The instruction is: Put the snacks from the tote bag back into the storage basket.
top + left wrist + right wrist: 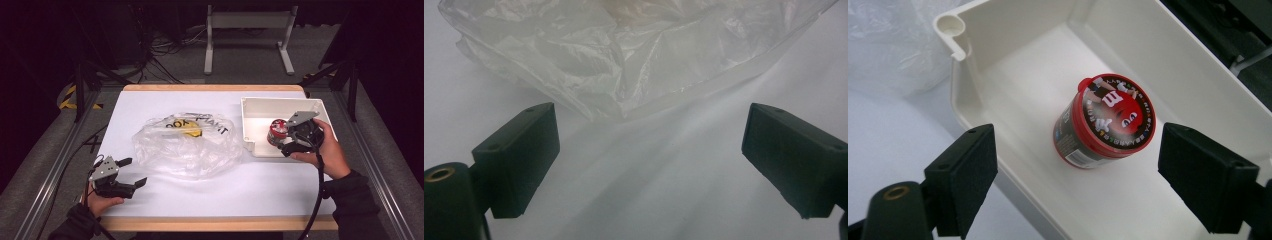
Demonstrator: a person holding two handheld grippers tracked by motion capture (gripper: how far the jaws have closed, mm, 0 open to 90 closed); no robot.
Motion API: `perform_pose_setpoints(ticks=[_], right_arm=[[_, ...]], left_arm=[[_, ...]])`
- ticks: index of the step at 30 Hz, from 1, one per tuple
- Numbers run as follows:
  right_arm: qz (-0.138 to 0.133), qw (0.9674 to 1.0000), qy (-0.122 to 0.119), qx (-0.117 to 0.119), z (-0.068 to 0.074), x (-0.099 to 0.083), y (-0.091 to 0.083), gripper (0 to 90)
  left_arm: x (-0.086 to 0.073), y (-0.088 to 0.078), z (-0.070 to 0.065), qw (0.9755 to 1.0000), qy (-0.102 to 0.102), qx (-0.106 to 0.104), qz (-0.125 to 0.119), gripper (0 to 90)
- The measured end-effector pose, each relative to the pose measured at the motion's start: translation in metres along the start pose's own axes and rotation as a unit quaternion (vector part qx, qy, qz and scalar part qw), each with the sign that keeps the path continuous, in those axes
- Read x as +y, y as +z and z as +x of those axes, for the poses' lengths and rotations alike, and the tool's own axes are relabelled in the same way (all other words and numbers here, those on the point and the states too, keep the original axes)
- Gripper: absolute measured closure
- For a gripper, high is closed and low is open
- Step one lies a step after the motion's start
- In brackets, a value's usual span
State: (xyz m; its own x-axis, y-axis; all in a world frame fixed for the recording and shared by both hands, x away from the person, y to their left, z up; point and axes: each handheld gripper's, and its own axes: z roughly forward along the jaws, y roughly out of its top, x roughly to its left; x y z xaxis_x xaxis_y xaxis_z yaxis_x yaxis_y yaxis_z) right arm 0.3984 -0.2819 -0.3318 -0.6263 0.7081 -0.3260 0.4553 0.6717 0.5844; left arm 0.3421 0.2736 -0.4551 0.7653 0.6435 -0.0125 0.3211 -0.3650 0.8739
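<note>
White tabletop (pixel 210 185) with a wooden edge stretches before you. Your right gripper (pixel 1075 167) has its jaws spread wide, gripping nothing, poised above the white bin (pixel 252 107) at the table's right. Between and beyond those jaws, the red-lidded candy tub (pixel 1105 122) stands upright on the bin's floor, untouched. Left of the bin lies the crumpled clear plastic bag (pixel 187 145). Your left gripper (pixel 131 174), jaws also wide and empty, rests near the bag's lower left corner.
</note>
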Motion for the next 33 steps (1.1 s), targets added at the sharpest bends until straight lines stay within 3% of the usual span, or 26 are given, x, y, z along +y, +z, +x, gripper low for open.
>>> perform_pose_setpoints(ticks=[21,28,33], right_arm=[[-0.058,0.9982,-0.004,-0.015,0.026,-0.056,-0.01,15.4],[-0.082,0.9964,0.005,-0.018,0.032,-0.076,-0.012,15.4],[-0.085,0.9962,0.013,-0.015,0.036,-0.091,-0.007,14.8]], left_arm=[[0.0,0.0,0.0,1.0,-0.006,0.002,0.0,9.3],[0.0,0.0,0.001,1.0,-0.008,0.003,0.0,9.3],[0.0,0.0,0.001,1.0,-0.008,0.003,0.002,9.3]])
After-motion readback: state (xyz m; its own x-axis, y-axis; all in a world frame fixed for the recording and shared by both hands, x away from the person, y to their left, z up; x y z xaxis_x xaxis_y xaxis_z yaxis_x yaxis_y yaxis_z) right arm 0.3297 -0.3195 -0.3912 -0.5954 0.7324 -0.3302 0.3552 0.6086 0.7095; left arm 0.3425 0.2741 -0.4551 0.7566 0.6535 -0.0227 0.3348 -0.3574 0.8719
